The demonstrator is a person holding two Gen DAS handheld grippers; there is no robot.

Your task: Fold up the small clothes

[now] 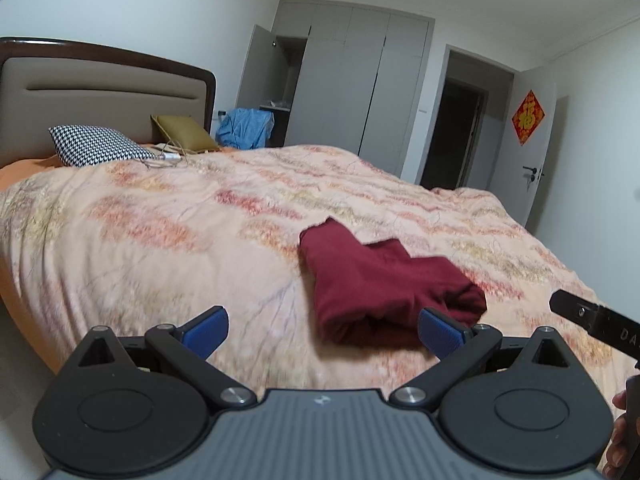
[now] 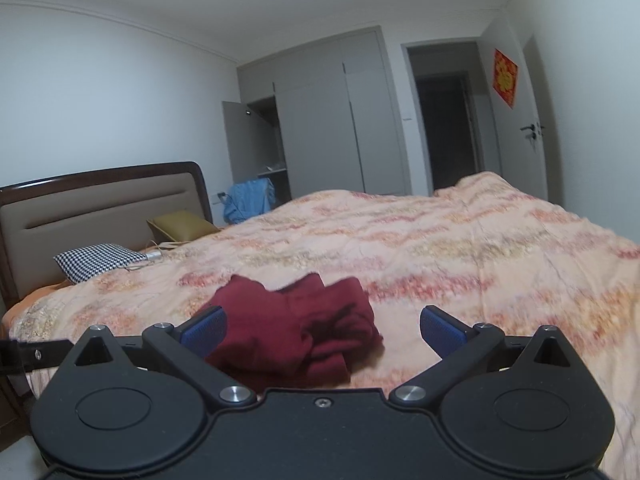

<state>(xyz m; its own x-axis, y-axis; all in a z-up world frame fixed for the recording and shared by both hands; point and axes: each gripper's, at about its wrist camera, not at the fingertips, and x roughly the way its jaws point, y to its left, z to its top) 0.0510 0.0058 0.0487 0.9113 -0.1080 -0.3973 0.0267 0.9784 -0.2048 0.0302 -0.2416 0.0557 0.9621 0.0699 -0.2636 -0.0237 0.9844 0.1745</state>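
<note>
A dark red garment (image 1: 380, 284) lies folded and bunched on the quilt (image 1: 160, 220).

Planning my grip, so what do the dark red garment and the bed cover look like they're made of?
Dark red garment: soft matte knit, probably cotton jersey, judging by its limp rounded folds. Bed cover: thin printed woven fabric over padding, likely cotton, with fine creases and no sheen.
</note>
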